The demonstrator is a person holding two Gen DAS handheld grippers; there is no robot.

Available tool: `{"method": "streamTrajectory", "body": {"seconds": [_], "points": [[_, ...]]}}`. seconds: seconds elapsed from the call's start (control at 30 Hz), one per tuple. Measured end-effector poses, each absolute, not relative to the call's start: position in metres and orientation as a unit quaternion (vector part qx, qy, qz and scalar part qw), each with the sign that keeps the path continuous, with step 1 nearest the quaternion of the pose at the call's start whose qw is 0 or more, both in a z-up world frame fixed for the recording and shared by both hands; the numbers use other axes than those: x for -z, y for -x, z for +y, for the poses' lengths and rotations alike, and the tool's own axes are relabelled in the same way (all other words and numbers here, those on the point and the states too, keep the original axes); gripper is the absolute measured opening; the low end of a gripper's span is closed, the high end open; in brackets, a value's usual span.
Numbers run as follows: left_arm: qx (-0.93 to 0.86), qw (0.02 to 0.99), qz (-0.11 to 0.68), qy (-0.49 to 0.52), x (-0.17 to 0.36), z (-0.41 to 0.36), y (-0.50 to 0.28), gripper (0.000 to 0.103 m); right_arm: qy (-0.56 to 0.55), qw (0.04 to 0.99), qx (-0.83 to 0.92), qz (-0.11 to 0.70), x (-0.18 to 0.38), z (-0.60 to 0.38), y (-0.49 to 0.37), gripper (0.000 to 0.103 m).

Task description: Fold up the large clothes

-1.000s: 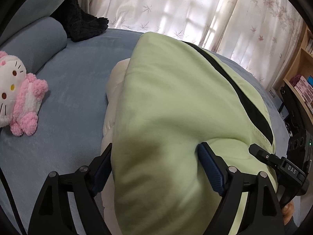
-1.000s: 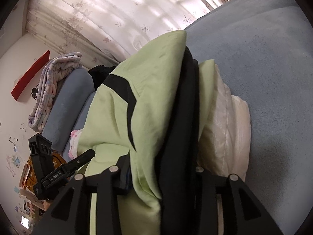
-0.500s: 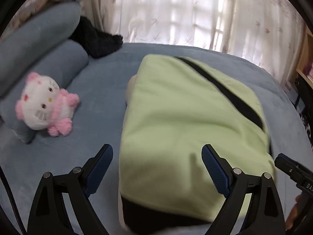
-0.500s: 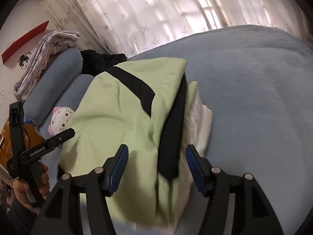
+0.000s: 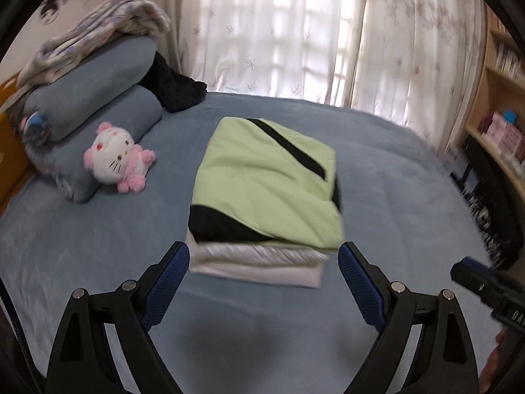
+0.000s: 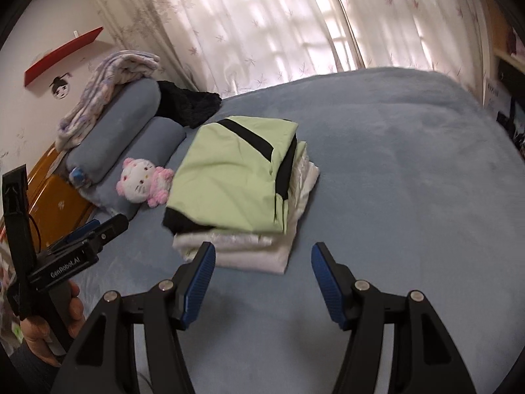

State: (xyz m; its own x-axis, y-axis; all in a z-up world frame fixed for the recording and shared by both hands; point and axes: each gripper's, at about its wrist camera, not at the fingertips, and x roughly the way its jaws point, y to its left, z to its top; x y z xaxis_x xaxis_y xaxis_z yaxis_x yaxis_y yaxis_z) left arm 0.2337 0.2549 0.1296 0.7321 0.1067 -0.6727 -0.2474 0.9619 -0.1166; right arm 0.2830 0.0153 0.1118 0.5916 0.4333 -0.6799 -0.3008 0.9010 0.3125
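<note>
The folded green-and-black garment point(image 5: 262, 180), which a second before had filled both wrist views with each claw closed around its near end, now lay released on the bed, and both claws had drawn back and up from it. It sat squarely on top of a folded white garment point(image 5: 259, 262), the two forming a neat stack near the middle of the blue bed point(image 5: 393, 229), set slightly toward the pillow side and well in from every edge. The left gripper point(image 5: 264, 264) stood wide open with nothing between its blue pads; in its view the stack lay just beyond the fingertips, apart from them, its near edge framed between the two fingers. The right gripper point(image 6: 262, 264) was also open and empty, its jaws having just been opening as it let go, and in its view the stack sat ahead and slightly left of the gap, clear of both fingers. Judging by the tidy stack and the withdrawal of both claws, this garment's fold looked finished and placed. Further out, a pink-and-white plush toy point(image 5: 118, 159) leaned against the blue bolster pillows point(image 5: 98, 98) toward the head edge, just beside the stack, with a dark fuzzy cloth point(image 5: 174, 88) behind them and curtains point(image 5: 295, 32) along the far edge.
</note>
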Motion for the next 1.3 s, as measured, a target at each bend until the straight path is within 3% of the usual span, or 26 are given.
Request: {"method": "streamTrajectory", "body": {"seconds": [0.5, 1.03, 1.13, 1.3], "points": [[-0.055, 0.948, 0.299, 0.091, -0.191, 0.146, -0.076, 0.092, -0.078, 0.902, -0.216, 0.365, -0.168, -0.069, -0.126, 0.061], [-0.063, 0.948, 0.309, 0.038, -0.113, 0.072, -0.022, 0.093, -0.073, 0.906, -0.145, 0.391, -0.078, -0.102, -0.065, 0.063], [-0.071, 0.949, 0.306, 0.032, -0.102, 0.066, -0.015, 0.093, -0.07, 0.91, -0.134, 0.386, -0.067, -0.1, -0.055, 0.077], [-0.065, 0.943, 0.325, 0.04, -0.078, 0.059, -0.003, 0.093, -0.085, 0.909, -0.13, 0.387, -0.052, -0.1, -0.041, 0.078]]}}
